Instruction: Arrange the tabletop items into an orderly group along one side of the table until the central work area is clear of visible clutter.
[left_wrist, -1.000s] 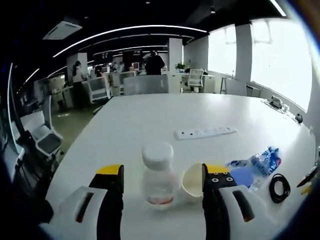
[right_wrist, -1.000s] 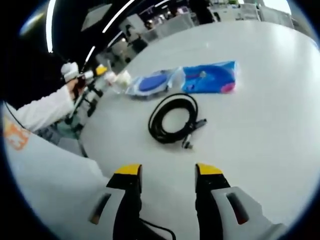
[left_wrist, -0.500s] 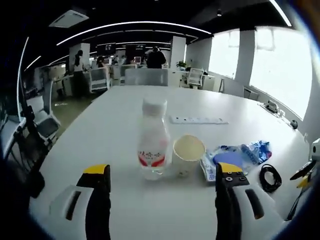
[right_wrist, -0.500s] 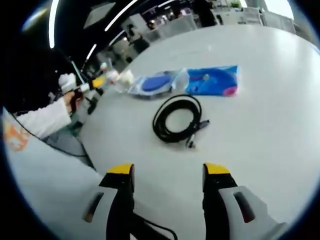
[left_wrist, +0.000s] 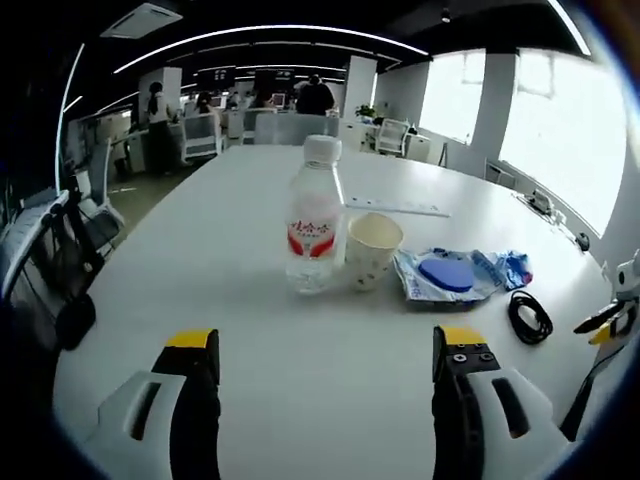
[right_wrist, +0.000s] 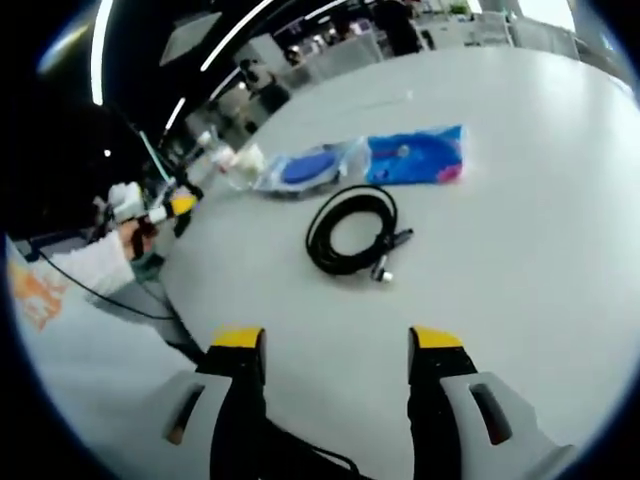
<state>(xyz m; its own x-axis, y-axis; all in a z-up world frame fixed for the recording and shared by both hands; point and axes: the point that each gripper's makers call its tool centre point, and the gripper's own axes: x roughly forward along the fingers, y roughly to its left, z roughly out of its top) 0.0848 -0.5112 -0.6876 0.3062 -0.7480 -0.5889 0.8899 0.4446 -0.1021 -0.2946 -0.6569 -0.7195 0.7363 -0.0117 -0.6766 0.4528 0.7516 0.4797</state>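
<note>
A clear water bottle (left_wrist: 313, 215) with a white cap and red label stands upright on the white table (left_wrist: 250, 330). A paper cup (left_wrist: 372, 250) stands just right of it. Further right lie a clear packet with a blue disc (left_wrist: 448, 274) and a coiled black cable (left_wrist: 528, 317). My left gripper (left_wrist: 325, 352) is open, well short of the bottle, with nothing between its jaws. My right gripper (right_wrist: 337, 345) is open too, short of the cable (right_wrist: 350, 230). Beyond the cable lie the disc packet (right_wrist: 305, 168) and a blue wrapper (right_wrist: 415, 157).
A white power strip (left_wrist: 398, 207) lies behind the cup. The right gripper (left_wrist: 610, 320) shows at the right edge. A hand in a white sleeve holds the left gripper (right_wrist: 150, 205) off the table's edge (right_wrist: 175, 290). Office chairs (left_wrist: 200, 140) and people stand beyond.
My left gripper has backed away from the bottle and its jaws have spread wider; the bottle now stands free beside the cup. The right gripper has barely moved.
</note>
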